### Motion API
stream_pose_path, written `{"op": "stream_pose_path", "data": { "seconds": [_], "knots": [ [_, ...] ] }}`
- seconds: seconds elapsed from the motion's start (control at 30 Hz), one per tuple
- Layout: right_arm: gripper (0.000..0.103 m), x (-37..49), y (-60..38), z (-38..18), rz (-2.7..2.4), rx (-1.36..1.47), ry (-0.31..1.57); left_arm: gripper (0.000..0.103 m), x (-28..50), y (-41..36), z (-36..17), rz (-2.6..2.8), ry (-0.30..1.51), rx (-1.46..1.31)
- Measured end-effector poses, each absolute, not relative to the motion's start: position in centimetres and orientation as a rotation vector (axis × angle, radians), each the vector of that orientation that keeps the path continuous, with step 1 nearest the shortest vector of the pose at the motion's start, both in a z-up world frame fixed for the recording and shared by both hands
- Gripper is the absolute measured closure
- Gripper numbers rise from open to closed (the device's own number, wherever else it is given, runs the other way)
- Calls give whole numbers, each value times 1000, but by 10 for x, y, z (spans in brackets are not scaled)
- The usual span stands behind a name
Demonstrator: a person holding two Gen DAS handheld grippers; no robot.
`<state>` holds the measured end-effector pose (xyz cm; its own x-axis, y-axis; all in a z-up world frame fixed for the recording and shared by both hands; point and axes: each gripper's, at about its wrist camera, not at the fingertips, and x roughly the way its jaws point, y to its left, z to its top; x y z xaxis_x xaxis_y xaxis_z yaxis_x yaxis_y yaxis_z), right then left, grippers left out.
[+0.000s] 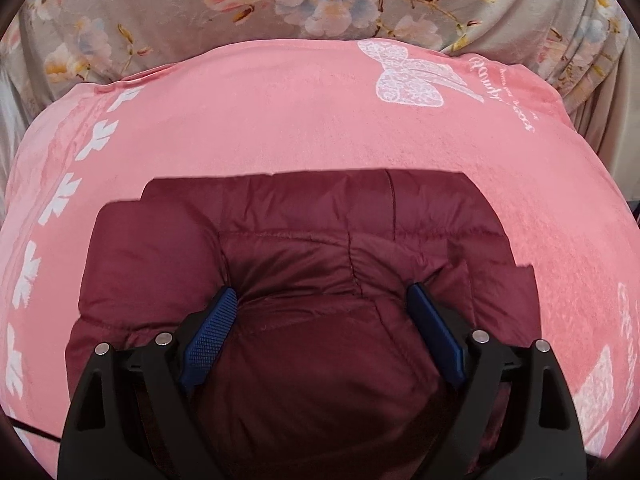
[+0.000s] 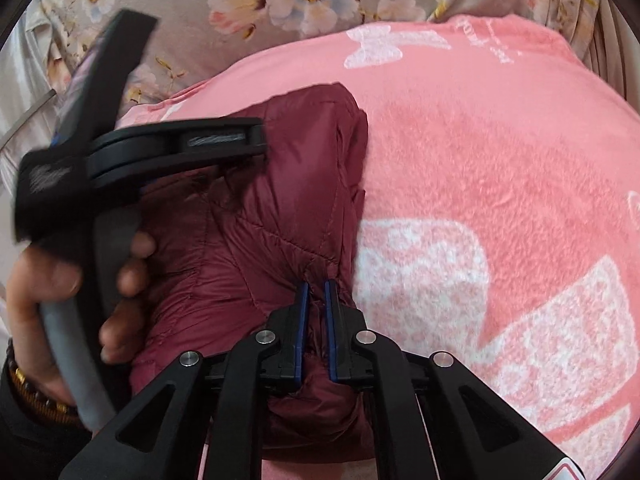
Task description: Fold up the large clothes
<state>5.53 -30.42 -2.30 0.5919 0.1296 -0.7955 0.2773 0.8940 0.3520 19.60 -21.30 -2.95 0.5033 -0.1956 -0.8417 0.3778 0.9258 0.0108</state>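
We see the maroon puffer jacket (image 1: 304, 280) lying bunched on the pink blanket (image 1: 280, 120). Our left gripper (image 1: 322, 296) hangs over it with its 2 fingers spread wide, while our right gripper (image 2: 316, 292) is pinched onto a jacket fold

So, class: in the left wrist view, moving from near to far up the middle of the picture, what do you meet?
left gripper → maroon padded jacket → pink blanket → floral grey sheet.
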Motion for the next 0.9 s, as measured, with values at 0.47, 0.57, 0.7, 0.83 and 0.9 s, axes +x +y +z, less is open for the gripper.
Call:
{"op": "stream_pose_path", "data": {
  "seconds": [0.47, 0.57, 0.7, 0.83, 0.9],
  "knots": [
    [99, 56, -303, -25, -110, 493, 942, 18, 188, -213, -41, -318, 936, 228],
    [98, 55, -303, -18, -119, 481, 961, 18, 188, -212, -40, -317, 942, 224],
    [96, 54, -297, -10, -142, 438, 973, 18, 187, -211, -37, -313, 947, 215],
    [90, 45, -294, 7, -151, 398, 954, 21, 175, -196, -21, -297, 931, 180],
    [88, 42, -294, 17, -166, 367, 933, 20, 163, -179, -5, -306, 904, 131]
  ]
}}
